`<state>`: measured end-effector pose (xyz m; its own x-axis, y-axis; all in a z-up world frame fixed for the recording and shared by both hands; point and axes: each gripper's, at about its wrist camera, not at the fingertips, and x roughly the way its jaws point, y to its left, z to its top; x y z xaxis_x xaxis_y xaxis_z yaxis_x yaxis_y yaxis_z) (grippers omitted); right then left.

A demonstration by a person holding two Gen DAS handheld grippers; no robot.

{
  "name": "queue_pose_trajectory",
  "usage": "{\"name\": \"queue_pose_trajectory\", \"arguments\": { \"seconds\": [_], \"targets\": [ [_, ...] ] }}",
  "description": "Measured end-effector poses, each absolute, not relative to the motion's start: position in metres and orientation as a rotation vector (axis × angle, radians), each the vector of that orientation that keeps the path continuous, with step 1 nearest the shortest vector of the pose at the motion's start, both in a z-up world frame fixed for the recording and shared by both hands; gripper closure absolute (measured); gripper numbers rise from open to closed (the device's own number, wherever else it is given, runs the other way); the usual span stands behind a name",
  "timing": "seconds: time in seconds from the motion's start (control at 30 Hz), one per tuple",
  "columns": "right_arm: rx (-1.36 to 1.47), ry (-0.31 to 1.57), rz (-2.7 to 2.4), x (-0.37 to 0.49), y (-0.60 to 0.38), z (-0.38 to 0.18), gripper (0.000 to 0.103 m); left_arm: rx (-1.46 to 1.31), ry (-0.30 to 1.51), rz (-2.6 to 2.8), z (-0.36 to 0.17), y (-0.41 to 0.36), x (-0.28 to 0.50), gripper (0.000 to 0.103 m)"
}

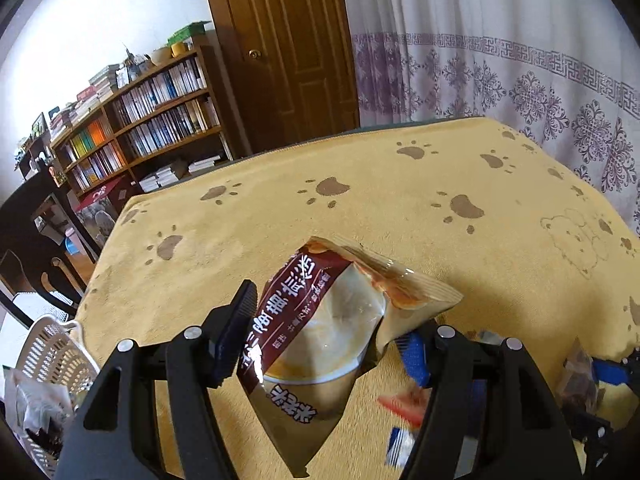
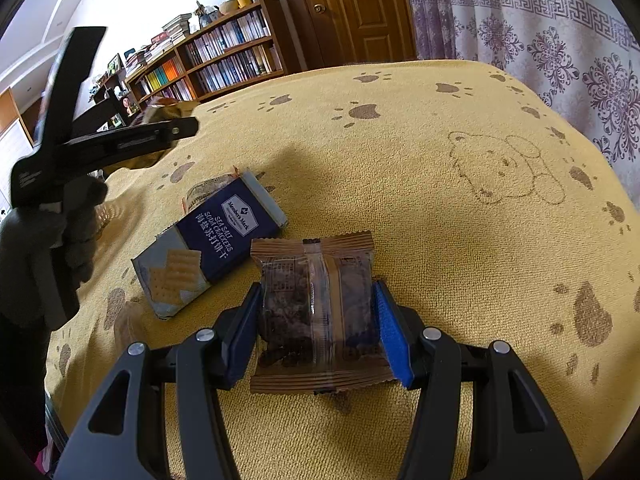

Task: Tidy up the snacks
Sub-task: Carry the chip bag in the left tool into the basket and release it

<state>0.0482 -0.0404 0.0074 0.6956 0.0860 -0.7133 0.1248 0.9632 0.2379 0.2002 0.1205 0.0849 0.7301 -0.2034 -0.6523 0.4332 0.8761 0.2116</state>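
My left gripper point(image 1: 324, 344) is shut on a brown and cream snack packet point(image 1: 332, 320) with white Chinese lettering, held tilted above the yellow paw-print cloth point(image 1: 400, 208). My right gripper point(image 2: 318, 334) is shut on a brown-edged clear packet of dark pieces point(image 2: 316, 312), low over the cloth, with its shadow just beneath. A navy sea salt soda cracker packet point(image 2: 216, 244) lies flat just left of it. In the right wrist view the left gripper point(image 2: 172, 120) hangs at the left, held by a grey-gloved hand point(image 2: 44, 248).
A white slotted basket point(image 1: 52, 356) with wrapped items sits off the table's left edge. Another small packet point(image 2: 208, 190) lies behind the cracker packet. A bookshelf point(image 1: 152, 120), a wooden door point(image 1: 288, 48) and a patterned curtain point(image 1: 520, 60) stand beyond the table.
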Motion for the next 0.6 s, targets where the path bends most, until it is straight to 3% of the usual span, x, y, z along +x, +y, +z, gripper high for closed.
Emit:
{"name": "queue_pose_trajectory", "arguments": {
  "seconds": [0.6],
  "targets": [
    [0.285,0.800,-0.035,0.049,-0.045,0.009,0.048,0.282,0.561,-0.325,0.118,0.171,0.154,0.037]
  ]
}}
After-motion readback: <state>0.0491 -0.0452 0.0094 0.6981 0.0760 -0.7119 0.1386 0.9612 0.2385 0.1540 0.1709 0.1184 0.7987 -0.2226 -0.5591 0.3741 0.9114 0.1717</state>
